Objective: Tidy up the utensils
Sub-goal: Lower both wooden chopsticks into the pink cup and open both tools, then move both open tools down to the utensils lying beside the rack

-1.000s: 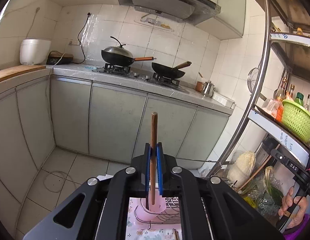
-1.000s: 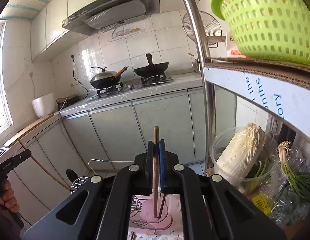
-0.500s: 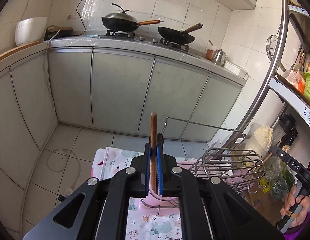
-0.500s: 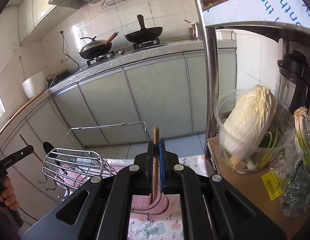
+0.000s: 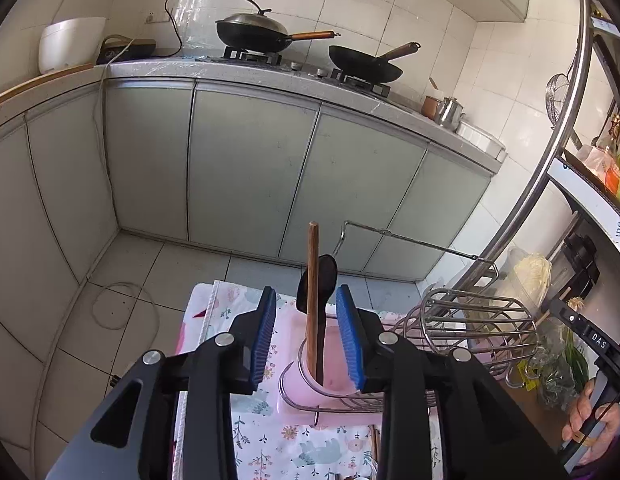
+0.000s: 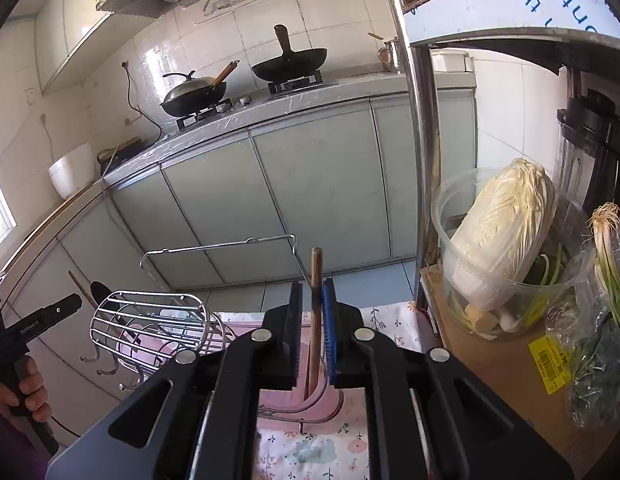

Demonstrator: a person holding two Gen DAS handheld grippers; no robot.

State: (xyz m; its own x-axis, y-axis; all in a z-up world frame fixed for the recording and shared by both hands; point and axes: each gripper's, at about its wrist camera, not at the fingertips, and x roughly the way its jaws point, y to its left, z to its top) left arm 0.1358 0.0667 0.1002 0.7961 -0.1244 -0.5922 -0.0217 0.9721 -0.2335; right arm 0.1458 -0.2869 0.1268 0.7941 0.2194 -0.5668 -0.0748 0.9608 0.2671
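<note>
Little writing can be read. In the left wrist view the handle of the other gripper, held in a hand at the right edge, carries the white letters "DAS". In the right wrist view a white board on the metal shelf rack shows blue upside-down print, of which "the" and "nths" can be made out, and a yellow barcode label sits on a clear bag of greens (its print is too small to read). The black handle held by the hand at the left edge has white lettering too blurred to make out.

The left gripper has its blue pads wide apart and opening. A wooden chopstick stands upright in the gap, nearer the right pad but touching neither, its lower end down in the pink holder of the wire utensil rack. A black spoon stands just behind it in the same holder.

The right gripper has a narrower gap, and its jaws are opening too. A second wooden chopstick stands between them, close against the blue right pad and clear of the left one, with its lower end in a pink holder below. Both racks rest on a floral cloth.
</note>
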